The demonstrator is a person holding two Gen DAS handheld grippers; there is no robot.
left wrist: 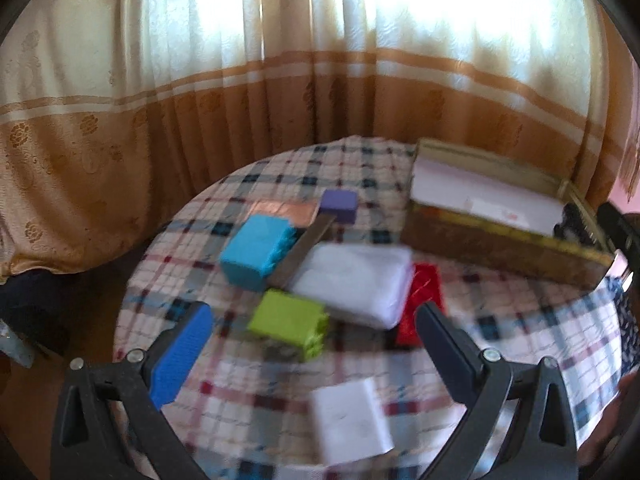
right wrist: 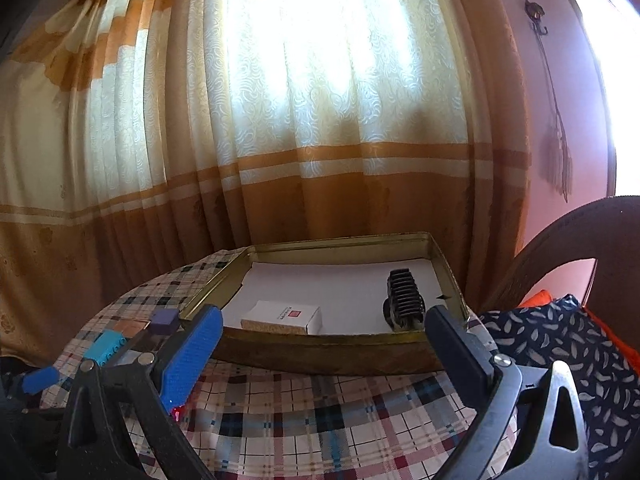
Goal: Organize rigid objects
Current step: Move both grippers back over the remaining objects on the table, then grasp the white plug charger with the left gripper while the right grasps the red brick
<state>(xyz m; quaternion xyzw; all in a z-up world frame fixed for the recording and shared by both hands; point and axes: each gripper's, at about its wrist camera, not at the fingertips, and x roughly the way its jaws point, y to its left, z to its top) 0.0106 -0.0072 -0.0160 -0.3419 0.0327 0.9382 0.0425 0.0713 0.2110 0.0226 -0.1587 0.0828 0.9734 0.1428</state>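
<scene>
Left wrist view: left gripper spread wide, empty, over green block mid-tabletop; probably light, stiff, take by flat sides. Right wrist view: right gripper wide apart, empty, before tray at tabletop's far edge, white box inside.

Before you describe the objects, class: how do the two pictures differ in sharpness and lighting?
Left wrist view: motion blur smears the green block and checked cloth, and the window glare washes out the curtain. Right wrist view: sharp, the tin tray crisp, though the backlit curtain is blown out too; both views bend at the edges.
</scene>
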